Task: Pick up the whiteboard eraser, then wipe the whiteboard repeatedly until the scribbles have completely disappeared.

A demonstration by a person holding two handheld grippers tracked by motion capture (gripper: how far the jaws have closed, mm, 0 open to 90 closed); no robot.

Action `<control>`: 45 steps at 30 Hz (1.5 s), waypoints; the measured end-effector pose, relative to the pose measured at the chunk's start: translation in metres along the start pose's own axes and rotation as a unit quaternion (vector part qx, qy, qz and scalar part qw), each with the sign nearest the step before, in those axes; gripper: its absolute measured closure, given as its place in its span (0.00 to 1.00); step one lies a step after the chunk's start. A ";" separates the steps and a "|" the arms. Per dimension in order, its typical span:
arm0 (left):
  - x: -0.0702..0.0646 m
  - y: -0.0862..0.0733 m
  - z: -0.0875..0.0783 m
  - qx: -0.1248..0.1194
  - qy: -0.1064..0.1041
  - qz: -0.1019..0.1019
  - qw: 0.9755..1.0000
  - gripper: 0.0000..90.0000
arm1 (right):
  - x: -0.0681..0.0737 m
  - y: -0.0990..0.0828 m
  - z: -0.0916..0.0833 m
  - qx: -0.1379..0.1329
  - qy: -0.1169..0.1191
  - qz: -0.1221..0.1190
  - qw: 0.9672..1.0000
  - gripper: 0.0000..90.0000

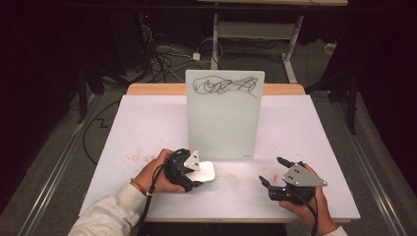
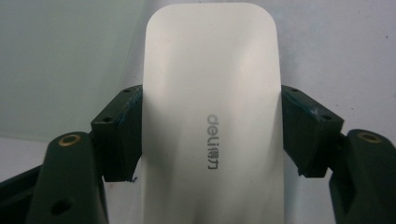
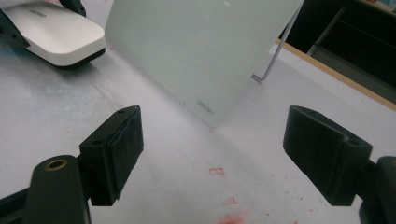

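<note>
An upright white glass board point(image 1: 224, 115) stands mid-table, with black scribbles point(image 1: 226, 84) along its top. My left gripper point(image 1: 198, 175) sits in front of the board's lower left corner, shut on a white board eraser point(image 1: 207, 172) that rests on the table. In the left gripper view both pads press the sides of the eraser point(image 2: 210, 56), which carries a grey logo; the left gripper point(image 2: 210, 98) points at the board. My right gripper point(image 1: 270, 169) stands open near the board's lower right, with bare table between its jaws point(image 3: 217, 121). That view also shows the board point(image 3: 201, 46) and eraser point(image 3: 56, 32).
The white table top point(image 1: 147, 128) carries faint red smudges at the left point(image 1: 134, 156) and near the right gripper point(image 3: 224, 172). A wire stand point(image 3: 268, 65) props the board from behind. Cables and a desk frame lie on the dark floor beyond.
</note>
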State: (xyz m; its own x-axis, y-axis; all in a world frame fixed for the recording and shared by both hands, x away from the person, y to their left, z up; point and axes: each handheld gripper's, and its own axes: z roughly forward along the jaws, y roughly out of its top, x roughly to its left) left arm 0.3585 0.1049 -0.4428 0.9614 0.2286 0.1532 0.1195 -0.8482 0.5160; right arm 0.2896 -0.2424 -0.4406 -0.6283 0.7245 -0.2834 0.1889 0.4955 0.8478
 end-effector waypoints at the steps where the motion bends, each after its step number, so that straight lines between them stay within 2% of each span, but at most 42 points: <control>1: 0.001 -0.001 -0.002 -0.008 0.005 -0.005 1.000 0.32 | -0.001 0.000 0.001 -0.001 0.001 -0.001 1.000 0.23; 5: 0.001 -0.004 -0.008 -0.030 0.030 -0.016 0.999 0.32 | -0.001 0.000 0.002 0.001 0.000 0.000 1.000 0.23; 9: 0.001 -0.005 -0.015 -0.049 0.057 -0.022 0.997 0.32 | -0.002 0.000 0.001 0.000 -0.004 0.001 1.000 0.23; 11: 0.000 -0.006 -0.018 -0.059 0.072 -0.024 0.995 0.32 | -0.002 0.000 0.001 -0.001 -0.007 0.001 1.000 0.23; 13: 0.000 -0.008 -0.022 -0.072 0.080 -0.030 0.994 0.32 | -0.002 0.001 0.000 -0.003 -0.008 0.003 1.000 0.23; 14: 0.000 -0.008 -0.022 -0.072 0.080 -0.030 0.994 0.32 | -0.002 0.001 0.000 -0.003 -0.009 0.002 1.000 0.23; 16: -0.001 -0.009 -0.026 -0.083 0.096 -0.034 0.991 0.32 | -0.002 0.001 0.000 -0.004 -0.011 0.002 1.000 0.23; 17: -0.001 -0.009 -0.026 -0.083 0.096 -0.034 0.991 0.32 | -0.002 0.001 -0.001 -0.004 -0.011 0.002 1.000 0.23; 20: -0.001 -0.011 -0.033 -0.097 0.108 -0.041 0.989 0.32 | -0.002 0.001 -0.001 -0.007 -0.012 -0.001 1.000 0.23; 23: -0.002 -0.012 -0.035 -0.102 0.114 -0.042 0.987 0.32 | -0.002 0.001 -0.002 -0.008 -0.013 -0.001 1.000 0.23; 27: -0.004 -0.012 -0.041 -0.113 0.133 -0.043 0.984 0.32 | -0.002 0.002 -0.002 -0.008 -0.015 -0.001 1.000 0.23; 28: -0.004 -0.012 -0.041 -0.113 0.133 -0.043 0.984 0.32 | -0.002 0.002 -0.002 -0.008 -0.016 -0.001 1.000 0.23; 30: -0.004 -0.012 -0.044 -0.120 0.147 -0.045 0.981 0.32 | -0.003 0.002 -0.002 -0.010 -0.015 0.001 1.000 0.23; 38: -0.005 -0.007 -0.051 -0.138 0.181 -0.047 0.973 0.32 | -0.003 0.000 -0.004 -0.001 -0.024 0.001 1.000 0.24; 45: -0.004 0.003 -0.061 -0.162 0.218 -0.053 0.961 0.32 | -0.004 0.002 -0.010 -0.017 -0.035 0.003 0.999 0.24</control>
State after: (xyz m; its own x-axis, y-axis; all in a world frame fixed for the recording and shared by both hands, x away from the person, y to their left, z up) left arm 0.3395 0.1304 -0.3901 0.7443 0.5439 0.3876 0.0595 -0.6321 0.7726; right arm 0.2844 -0.2489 -0.4330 -0.5733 0.7596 -0.3071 0.1657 0.4746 0.8644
